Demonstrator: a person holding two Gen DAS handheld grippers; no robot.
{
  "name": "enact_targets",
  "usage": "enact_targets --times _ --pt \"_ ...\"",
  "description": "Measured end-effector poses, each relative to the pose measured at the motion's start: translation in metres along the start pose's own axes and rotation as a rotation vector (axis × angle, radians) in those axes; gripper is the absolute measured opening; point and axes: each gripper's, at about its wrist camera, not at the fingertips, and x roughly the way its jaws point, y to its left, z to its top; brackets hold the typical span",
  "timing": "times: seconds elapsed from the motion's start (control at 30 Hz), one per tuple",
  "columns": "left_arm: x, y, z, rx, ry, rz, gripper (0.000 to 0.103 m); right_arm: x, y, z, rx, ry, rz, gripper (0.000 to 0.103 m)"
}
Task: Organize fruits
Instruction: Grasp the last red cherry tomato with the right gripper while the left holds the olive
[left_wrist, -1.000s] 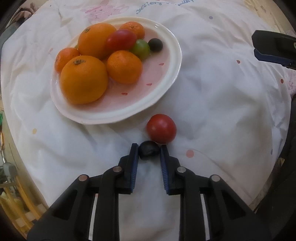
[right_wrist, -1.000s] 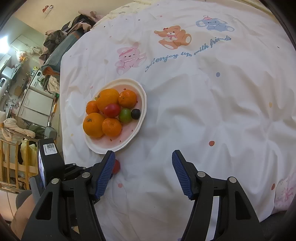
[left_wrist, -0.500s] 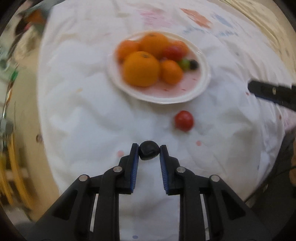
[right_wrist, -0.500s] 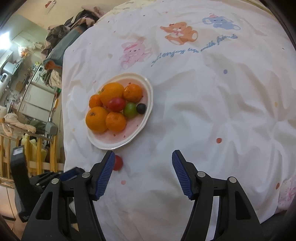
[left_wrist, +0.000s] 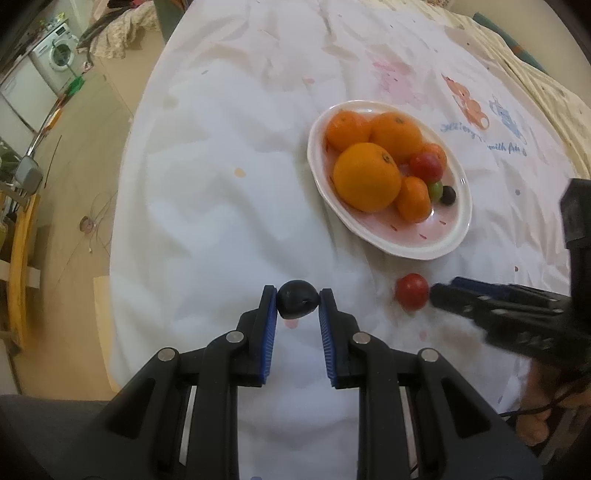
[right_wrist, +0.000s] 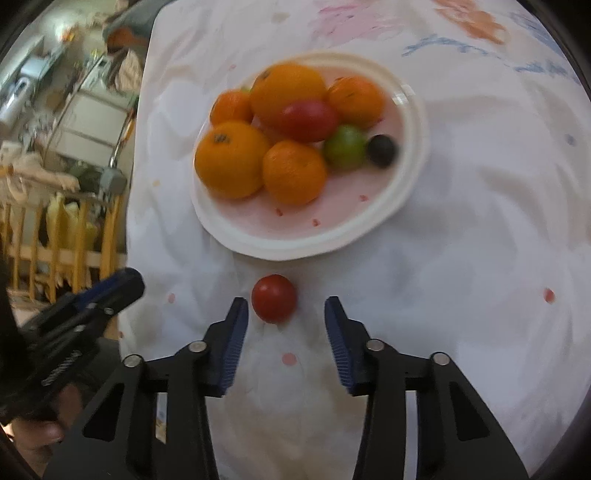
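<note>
My left gripper (left_wrist: 297, 303) is shut on a small dark grape (left_wrist: 297, 302) and holds it above the white cloth, to the left of and nearer than the plate (left_wrist: 448, 245). The white plate (right_wrist: 413, 155) holds several oranges, a red tomato (right_wrist: 308, 120), a green fruit (right_wrist: 345, 146) and a dark grape (right_wrist: 382, 149). A loose red tomato (right_wrist: 274, 298) lies on the cloth just in front of the plate; it also shows in the left wrist view (left_wrist: 412, 291). My right gripper (right_wrist: 286, 321) is open, its fingertips on either side of this tomato, just short of it.
The table is covered by a white cloth (left_wrist: 229, 206) printed with cartoon animals and dots. Its left edge drops to the floor (left_wrist: 74, 184). A wooden railing (right_wrist: 55, 236) and household clutter stand beyond the table on the left.
My left gripper has lifted and swung left with the grape, away from the plate. My right gripper has come down and forward to the loose red tomato, its jaws narrower than before.
</note>
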Motion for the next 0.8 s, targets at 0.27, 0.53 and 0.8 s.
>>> enact_targets --times 0.27,0.53,0.8 --pt "0.006 -0.005 0.000 0.029 0.013 0.017 0.019 0.019 0.013 0.000 -0.048 0.025 -0.024 0.032" --pt "0.006 -0.010 0.005 0.021 0.001 0.011 0.019 0.004 0.002 0.000 -0.027 -0.020 -0.007 0.031" --pt "0.007 -0.006 0.000 0.018 -0.018 0.036 0.019 -0.032 -0.017 -0.013 0.043 -0.087 0.024 0.031"
